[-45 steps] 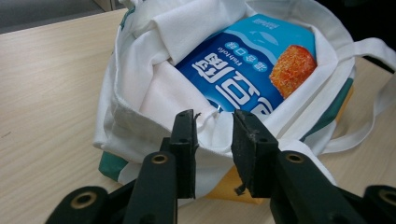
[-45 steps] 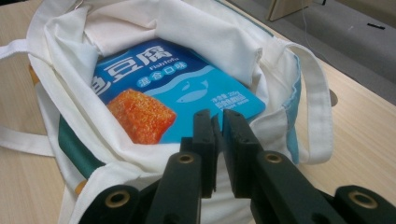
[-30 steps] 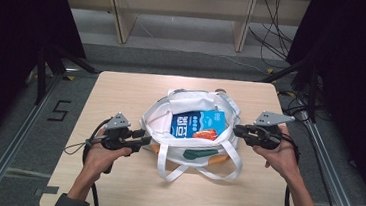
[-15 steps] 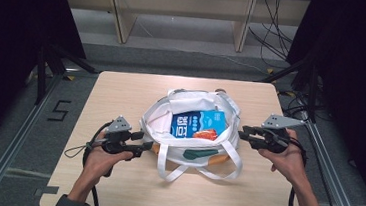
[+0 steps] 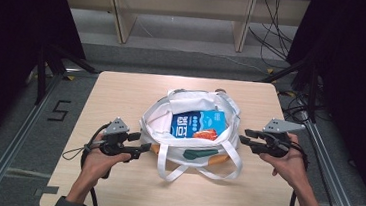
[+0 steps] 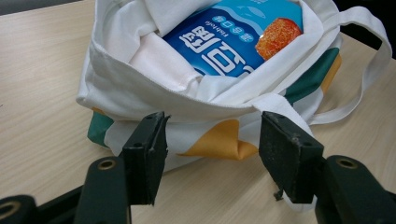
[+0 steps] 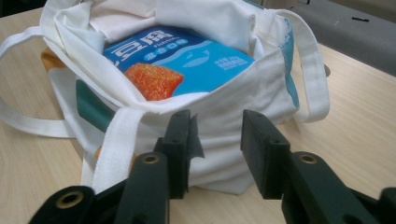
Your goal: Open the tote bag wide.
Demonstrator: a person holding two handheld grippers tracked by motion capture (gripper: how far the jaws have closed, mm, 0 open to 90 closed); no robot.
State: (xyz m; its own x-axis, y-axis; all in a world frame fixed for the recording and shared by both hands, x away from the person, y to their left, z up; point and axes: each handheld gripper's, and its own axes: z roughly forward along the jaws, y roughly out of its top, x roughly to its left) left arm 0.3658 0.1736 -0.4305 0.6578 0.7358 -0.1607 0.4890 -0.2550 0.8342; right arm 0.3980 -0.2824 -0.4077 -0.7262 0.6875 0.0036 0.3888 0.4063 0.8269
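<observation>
**K:** Wooden table (image 5: 121, 92) sat in a dark-curtained bay, with shelving legs at 12 o'clock behind it. White tote bag (image 5: 188, 133) lay at table centre, mouth up and open. What were the grippers doing?

**R:** Flanking it. Left gripper (image 5: 139, 148) was at the bag's 8 o'clock, right gripper (image 5: 244, 137) at its 3 o'clock, both just beside the cloth. Looked like a stance for working the rim from two sides at once.

**K:** Jaws?

**R:** Both were spread, holding nothing. In the left gripper view the jaws stood wide with the bag's rim (image 6: 187, 109) and a handle root (image 6: 275, 105) lying between them, no contact. In the right gripper view the gap was narrower, aimed at the side wall under the rim (image 7: 219, 116), also clear of it.

**K:** Contents?

**R:** Blue snack packet (image 5: 198, 125) lay flat inside, printed face up, top edge toward 1 o'clock. It was why the mouth stayed propped open. Near handle loop (image 5: 200, 171) sprawled on the table at 6 o'clock, slack, so nothing was lifting the bag.

**K:** Risk?

**R:** My guess: soft cloth folds, so a jaw could have pinched one layer and missed the hem.
</observation>
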